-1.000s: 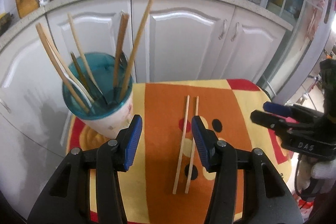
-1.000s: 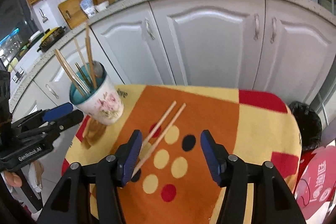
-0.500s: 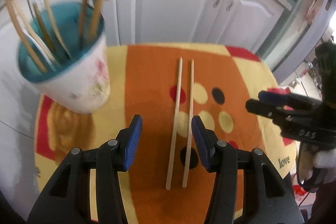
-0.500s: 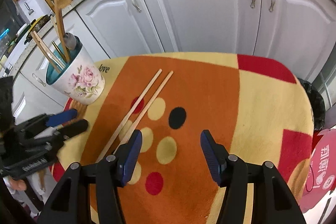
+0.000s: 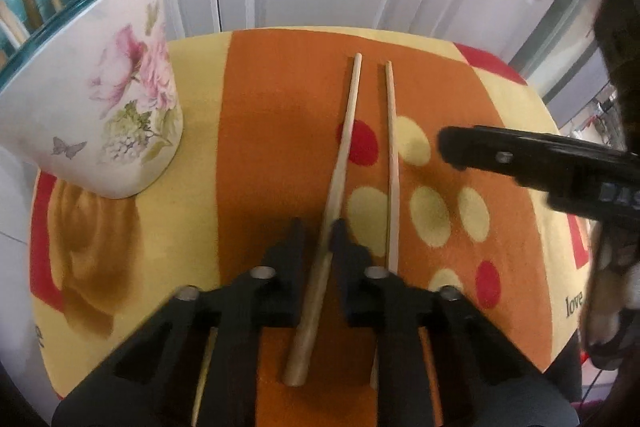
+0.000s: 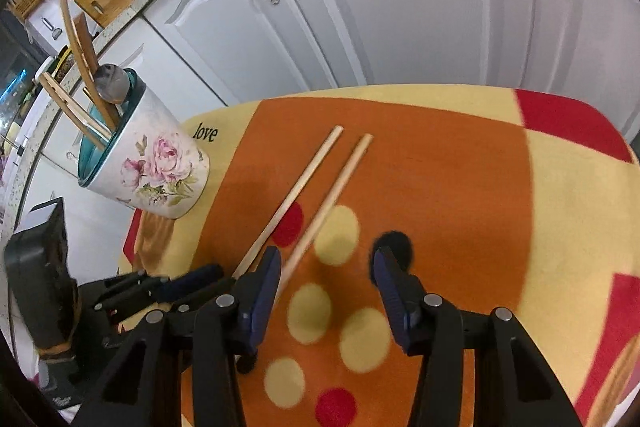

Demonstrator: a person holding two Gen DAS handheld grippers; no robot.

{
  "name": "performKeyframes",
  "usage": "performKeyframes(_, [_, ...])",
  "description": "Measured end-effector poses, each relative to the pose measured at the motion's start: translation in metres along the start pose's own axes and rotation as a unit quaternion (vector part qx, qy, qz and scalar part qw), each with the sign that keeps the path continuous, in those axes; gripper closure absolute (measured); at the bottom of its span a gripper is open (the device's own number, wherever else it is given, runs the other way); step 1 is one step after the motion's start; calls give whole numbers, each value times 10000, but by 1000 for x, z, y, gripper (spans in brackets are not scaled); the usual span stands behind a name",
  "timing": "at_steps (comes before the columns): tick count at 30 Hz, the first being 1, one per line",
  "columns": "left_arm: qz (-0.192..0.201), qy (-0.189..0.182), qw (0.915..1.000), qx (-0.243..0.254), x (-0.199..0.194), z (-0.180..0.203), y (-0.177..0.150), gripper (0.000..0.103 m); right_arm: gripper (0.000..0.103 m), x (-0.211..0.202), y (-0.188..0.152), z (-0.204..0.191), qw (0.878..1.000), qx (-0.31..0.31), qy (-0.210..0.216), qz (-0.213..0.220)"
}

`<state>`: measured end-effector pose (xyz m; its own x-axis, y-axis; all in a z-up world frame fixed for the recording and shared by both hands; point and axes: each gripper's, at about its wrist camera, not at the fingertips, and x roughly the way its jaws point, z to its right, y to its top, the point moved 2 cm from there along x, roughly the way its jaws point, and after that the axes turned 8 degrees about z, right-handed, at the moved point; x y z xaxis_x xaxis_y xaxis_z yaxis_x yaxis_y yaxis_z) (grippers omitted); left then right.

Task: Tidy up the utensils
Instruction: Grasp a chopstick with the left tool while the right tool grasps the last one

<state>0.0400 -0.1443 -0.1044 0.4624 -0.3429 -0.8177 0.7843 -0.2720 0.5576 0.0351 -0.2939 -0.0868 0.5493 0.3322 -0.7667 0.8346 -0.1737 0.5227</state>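
Left wrist view: left gripper (image 5: 318,227) closing, seemingly pinching left chopstick (image 5: 340,167) on mat (image 5: 272,131) beside cup (image 5: 100,115); best lifted level; right gripper (image 6: 326,267) closing, unloaded, near other chopstick (image 6: 332,195).

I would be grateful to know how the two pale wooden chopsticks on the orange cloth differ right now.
The left wooden chopstick sits between the closing left gripper; the right wooden chopstick lies free beside it. The left one's near end looks raised off the orange cloth; the right one lies flat. Both are pale, slender, roughly parallel.
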Motion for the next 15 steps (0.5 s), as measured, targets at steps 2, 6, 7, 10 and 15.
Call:
performKeyframes(2, [-2,27,10000,-5,-2,-2,-2,96,55,11,3,-4,10000,19,54,-54])
performKeyframes(6, [-20,5,9999,-104,-7,-6,-9,97,65,35,3,-11,9998,-80,-26,-176])
performKeyframes(7, [-29,-12,9999,-142,-9,-8,-11,97,77,36,4,-13,9996,-230,-173,-41])
performKeyframes(10, [-111,-166,9995,-233,-11,-7,-15,98,89,37,3,-15,9968,-637,-467,-111])
performKeyframes(15, [-217,-355,9991,-42,-18,1,-24,99,97,13,-16,8,9986,-394,-240,-258])
